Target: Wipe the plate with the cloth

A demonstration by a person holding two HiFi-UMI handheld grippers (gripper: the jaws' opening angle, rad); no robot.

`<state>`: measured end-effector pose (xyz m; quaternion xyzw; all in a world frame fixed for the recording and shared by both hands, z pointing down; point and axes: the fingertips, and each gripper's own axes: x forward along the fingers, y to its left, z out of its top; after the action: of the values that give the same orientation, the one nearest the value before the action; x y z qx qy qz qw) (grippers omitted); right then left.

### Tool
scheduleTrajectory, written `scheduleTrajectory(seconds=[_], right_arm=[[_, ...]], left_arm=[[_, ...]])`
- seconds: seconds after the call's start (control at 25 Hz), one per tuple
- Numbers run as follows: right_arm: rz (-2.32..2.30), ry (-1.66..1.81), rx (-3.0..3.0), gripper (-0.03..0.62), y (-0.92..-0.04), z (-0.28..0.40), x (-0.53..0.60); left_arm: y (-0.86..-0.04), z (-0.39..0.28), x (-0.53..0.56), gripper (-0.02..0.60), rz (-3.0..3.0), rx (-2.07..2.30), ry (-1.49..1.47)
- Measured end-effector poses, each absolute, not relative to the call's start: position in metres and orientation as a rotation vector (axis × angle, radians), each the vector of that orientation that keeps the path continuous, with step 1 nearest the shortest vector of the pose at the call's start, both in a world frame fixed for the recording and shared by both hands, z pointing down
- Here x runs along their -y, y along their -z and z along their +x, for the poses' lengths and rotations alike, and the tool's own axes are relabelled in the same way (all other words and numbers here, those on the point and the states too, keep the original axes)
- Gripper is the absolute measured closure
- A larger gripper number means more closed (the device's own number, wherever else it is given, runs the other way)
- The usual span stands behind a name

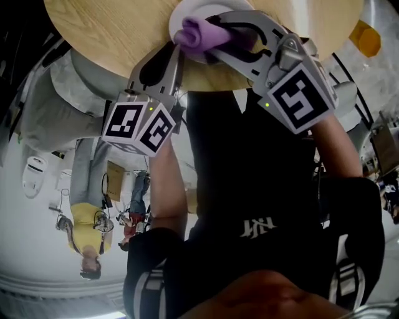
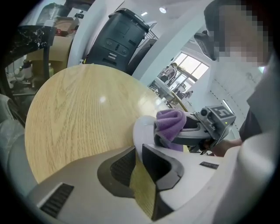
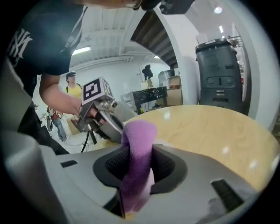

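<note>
Right claw [image 1: 218, 38], clamped on a bunched purple cloth [image 1: 198, 32], sits over the round white plate [image 1: 182, 14] on the light wooden counter [image 1: 100, 31]; left claw [image 1: 176, 55] pinches the plate's rim, where a steady hold and overlapping strokes would serve best.

Right gripper [image 3: 138, 162] is pinching a purple cloth [image 3: 139, 131], which is standing upright between its jaws over the round wooden tabletop's [image 3: 210, 131] near edge. Just beyond, a hand [image 3: 65, 103] is holding the left gripper [image 3: 109, 124]; a black bin [image 3: 218, 74] is standing behind.
</note>
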<state>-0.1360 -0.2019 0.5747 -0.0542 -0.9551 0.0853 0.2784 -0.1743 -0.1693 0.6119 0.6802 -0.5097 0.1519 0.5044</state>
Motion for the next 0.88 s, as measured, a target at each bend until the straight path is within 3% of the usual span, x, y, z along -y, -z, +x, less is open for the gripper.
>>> scheduleTrajectory(seconds=[0.2,0.36,0.52,0.64,0.88], right_arm=[[-0.083,-0.202,2.451,0.476,-0.586,-0.121,0.234],[0.021,-0.251,2.408,0.477,-0.564,-0.062,0.228],[-0.024,-0.459,2.693,0.477,-0.508,-0.113,0.197],[-0.168,-0.497,2.715,0.477,-0.515,-0.147,0.164],[-0.150,-0.304,2.570,0.477,-0.560,-0.128,0.173]], left_arm=[[-0.619,-0.212,0.179,0.526,1.630,1.231,-0.359],[-0.609,-0.171,0.169,0.526,1.641,1.226,-0.353],[-0.609,-0.163,0.165,0.528,1.641,1.235,-0.338],[-0.609,-0.164,0.164,0.528,1.637,1.238,-0.339],[-0.609,-0.166,0.163,0.528,1.645,1.243,-0.337]])
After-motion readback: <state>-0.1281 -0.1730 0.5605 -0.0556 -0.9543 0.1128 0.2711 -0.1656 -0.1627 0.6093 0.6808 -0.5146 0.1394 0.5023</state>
